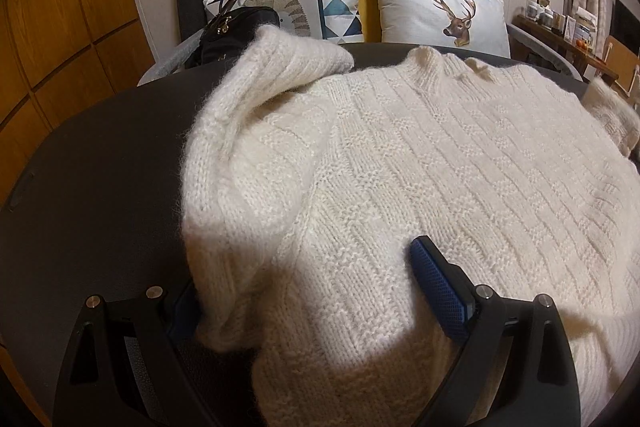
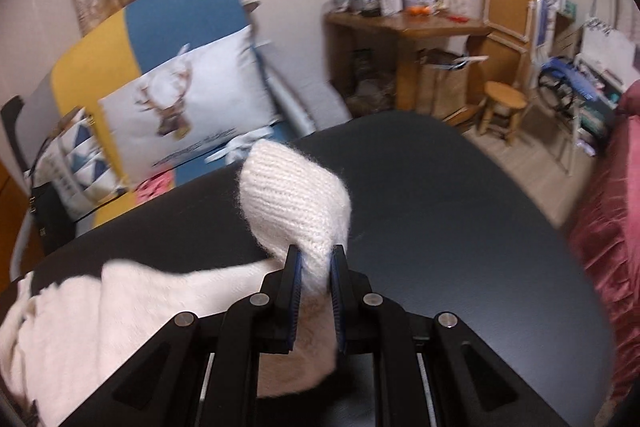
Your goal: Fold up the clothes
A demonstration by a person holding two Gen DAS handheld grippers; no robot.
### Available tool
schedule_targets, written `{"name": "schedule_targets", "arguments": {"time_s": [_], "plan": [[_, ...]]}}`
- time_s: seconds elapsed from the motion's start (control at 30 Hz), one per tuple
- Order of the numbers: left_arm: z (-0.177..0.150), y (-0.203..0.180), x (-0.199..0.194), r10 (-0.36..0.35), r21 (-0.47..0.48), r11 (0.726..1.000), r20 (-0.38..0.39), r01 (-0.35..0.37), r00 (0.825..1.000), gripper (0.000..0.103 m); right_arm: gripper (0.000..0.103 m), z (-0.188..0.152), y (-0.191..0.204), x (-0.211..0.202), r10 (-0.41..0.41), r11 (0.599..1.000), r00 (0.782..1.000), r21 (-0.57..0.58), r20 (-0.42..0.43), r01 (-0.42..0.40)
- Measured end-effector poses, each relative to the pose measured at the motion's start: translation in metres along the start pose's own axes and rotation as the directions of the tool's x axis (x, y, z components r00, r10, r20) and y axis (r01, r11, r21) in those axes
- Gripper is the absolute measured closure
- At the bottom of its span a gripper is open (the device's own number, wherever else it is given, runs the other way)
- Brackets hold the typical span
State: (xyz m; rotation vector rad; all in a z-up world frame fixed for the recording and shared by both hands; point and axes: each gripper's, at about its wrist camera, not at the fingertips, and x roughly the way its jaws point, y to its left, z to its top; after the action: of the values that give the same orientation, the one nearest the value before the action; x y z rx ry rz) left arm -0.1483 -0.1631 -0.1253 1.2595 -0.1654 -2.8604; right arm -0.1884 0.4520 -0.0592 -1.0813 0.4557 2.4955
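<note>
Sweater (image 1: pixel 420 163), cream and thickly knitted, lay spread across the dark bench (image 1: pixel 100 187), most of its body ahead of and between the left fingers (image 1: pixel 440 291), with the neckline at the far edge. One sleeve (image 1: pixel 248 107) lay doubled over on the shoulder ahead of the left gripper (image 1: pixel 316 291) and to its left side.

We saw that gripper's fingers spread wide over the hem region: one blue pad rested on the knit, while the other was half hidden by the cloth's edge. It was gripping nothing that we could make out.

The right gripper (image 2: pixel 314 267) had its fingers pressed in on the other sleeve's cuff end (image 2: pixel 296 203), pinching it so the cuff stood up in a soft lump just beyond the fingertips, while the rest trailed down and back to the left of them.

We judged the garment soft, limp and fuzzy, fairly light yet bulky, with no stiffness to hold a crease. It looked stretchy, so a pinch on a thin edge could drag the knit out of shape; we reckoned ribbed cuffs, the hem and shoulder seams gave the surest hold. The fuzzy yarn seemed unlikely to slip from the textured pads.
</note>
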Motion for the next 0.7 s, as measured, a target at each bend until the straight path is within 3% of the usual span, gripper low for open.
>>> {"name": "schedule_targets", "arguments": {"time_s": [0.1, 0.23, 0.37, 0.47, 0.57, 0.63, 0.7], "plan": [[0.000, 0.000, 0.000, 0.002, 0.001, 1.000, 0.000, -0.002, 1.000, 0.009, 0.090, 0.003, -0.017, 0.001, -0.064, 0.998, 0.998, 0.020, 0.020, 0.064], [0.000, 0.001, 0.001, 0.003, 0.000, 1.000, 0.000, -0.003, 1.000, 0.008, 0.078, 0.007, -0.040, 0.003, -0.150, 0.988, 0.988, 0.050, 0.044, 0.148], [0.000, 0.001, 0.001, 0.001, -0.002, 1.000, 0.000, -0.001, 1.000, 0.008, 0.078, 0.009, -0.061, -0.001, -0.229, 0.971, 0.969, 0.098, 0.090, 0.220], [0.000, 0.002, 0.001, 0.001, -0.002, 1.000, 0.000, -0.001, 1.000, 0.008, 0.074, -0.003, -0.050, -0.035, -0.130, 0.980, 0.968, 0.177, 0.214, 0.093], [0.000, 0.002, 0.001, 0.001, -0.002, 1.000, 0.001, -0.001, 1.000, 0.008, 0.077, -0.028, 0.005, -0.028, 0.067, 0.997, 0.993, -0.048, 0.101, -0.062], [0.000, 0.002, 0.001, 0.004, 0.000, 1.000, 0.001, -0.004, 1.000, 0.008, 0.077, -0.048, 0.051, -0.019, 0.139, 0.965, 0.990, -0.225, 0.008, -0.134], [0.000, 0.002, 0.001, 0.004, 0.000, 1.000, 0.001, -0.004, 1.000, 0.008, 0.077, -0.067, 0.084, -0.007, 0.147, 0.941, 0.987, -0.301, -0.059, -0.158]]}}
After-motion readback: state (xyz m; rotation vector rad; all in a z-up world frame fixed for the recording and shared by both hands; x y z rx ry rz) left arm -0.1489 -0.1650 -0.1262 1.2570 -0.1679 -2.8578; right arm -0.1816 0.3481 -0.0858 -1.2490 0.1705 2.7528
